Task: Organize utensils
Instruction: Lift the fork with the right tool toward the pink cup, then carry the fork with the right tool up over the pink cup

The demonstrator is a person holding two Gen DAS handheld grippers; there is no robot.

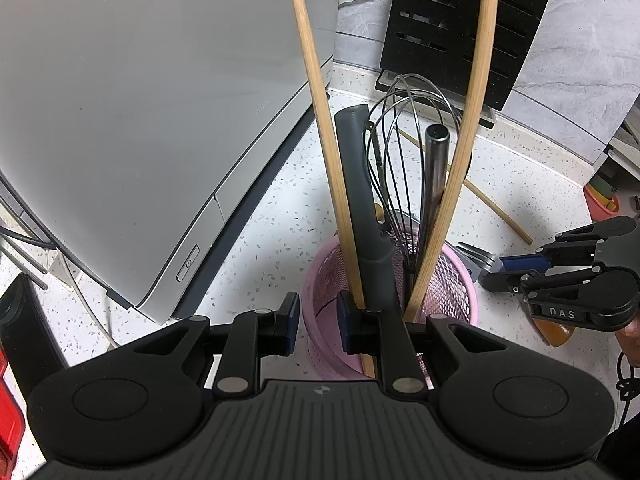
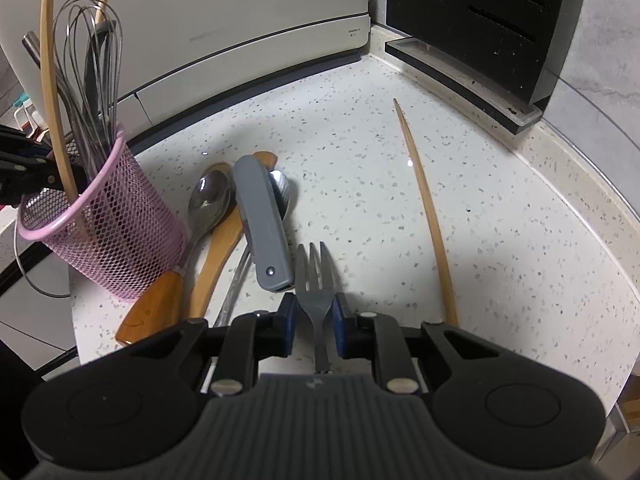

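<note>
On the speckled countertop (image 2: 360,168), beside the grey appliance (image 1: 120,120), stands the pink mesh holder (image 2: 104,232); it already carries a whisk (image 1: 404,168), two long bamboo sticks and a dark handle, upright so they stay sorted; left gripper (image 1: 318,322) pinches the holder's rim, jaws narrow, presumably to steady it against tipping; right gripper (image 2: 314,322) has its blue pads closed narrow on the neck of a fork (image 2: 314,276), tines forward, lying at the near end of the loose pile; spoon (image 2: 208,200), wooden spatula (image 2: 216,256), grey folding tool (image 2: 266,224) and one stray bamboo stick (image 2: 430,216) lie flat, unsorted; fork judged next for the holder.
</note>
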